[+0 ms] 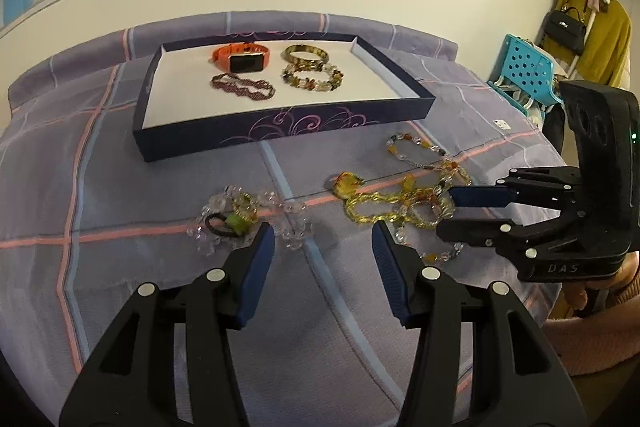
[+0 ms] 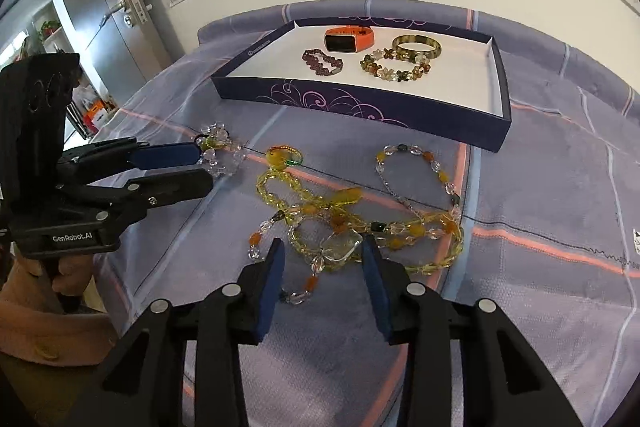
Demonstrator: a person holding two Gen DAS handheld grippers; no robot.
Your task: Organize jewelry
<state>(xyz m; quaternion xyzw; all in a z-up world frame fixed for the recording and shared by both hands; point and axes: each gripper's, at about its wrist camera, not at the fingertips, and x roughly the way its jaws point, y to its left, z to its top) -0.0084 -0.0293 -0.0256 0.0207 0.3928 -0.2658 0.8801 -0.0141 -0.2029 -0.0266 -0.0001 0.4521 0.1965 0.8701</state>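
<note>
The right tongs (image 2: 322,257) hang with jaws apart, straddling a clear stone in the yellow bead tangle (image 2: 360,223) on the checked bed (image 2: 540,307), grasping nothing. The left tongs (image 1: 323,243) gape empty beside the clear bead bracelet (image 1: 248,215). Beyond, the tray (image 1: 280,131) holds an orange watch (image 1: 244,61) and three bracelets.

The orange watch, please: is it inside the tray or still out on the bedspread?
Inside: the orange watch lies on the tray floor, beside three bracelets.
</note>
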